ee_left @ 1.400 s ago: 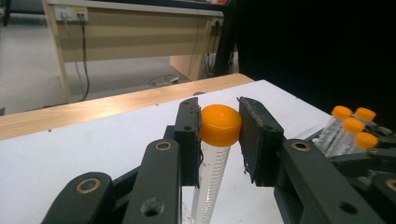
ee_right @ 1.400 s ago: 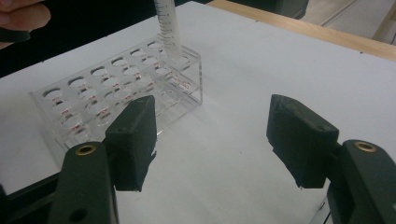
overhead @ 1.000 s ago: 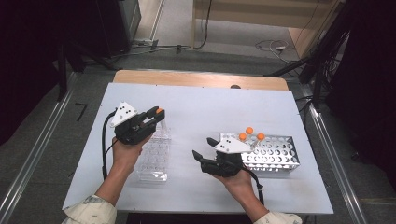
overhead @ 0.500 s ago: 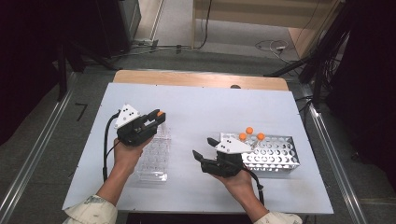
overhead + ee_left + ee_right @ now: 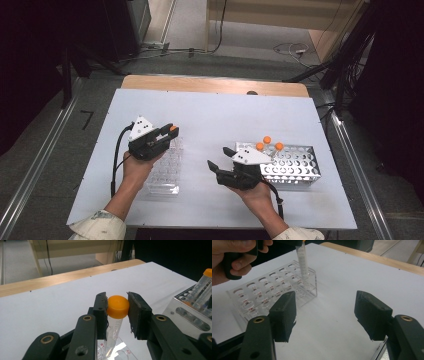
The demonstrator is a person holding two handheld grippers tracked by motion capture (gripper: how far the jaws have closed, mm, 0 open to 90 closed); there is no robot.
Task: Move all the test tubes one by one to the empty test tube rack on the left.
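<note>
Left gripper [image 5: 170,134] clenched on the orange cap of a tube [image 5: 117,306]; both pads press the cap's sides in the left gripper view. Tube upright, its lower end down in a far corner hole of the clear rack [image 5: 165,170], as the right gripper view shows it [image 5: 302,258]. Clear rack lies on the left half of the white surface [image 5: 210,115], partly under the left hand [image 5: 137,165]; its other holes look empty.

Right gripper [image 5: 218,159] released: jaws wide apart, nothing between them, only bare surface beyond in the right gripper view. It sits near the surface's middle, pointing left toward the clear rack, well apart from it. Right hand [image 5: 257,192] holds it just left of the metal rack [image 5: 295,167].

Metal rack on the right half of the surface. Three orange-capped tubes [image 5: 267,140] stand at its far left end, leaning slightly. The left gripper view catches one of them [image 5: 203,283] at its right edge, inside the metal rack's corner.
</note>
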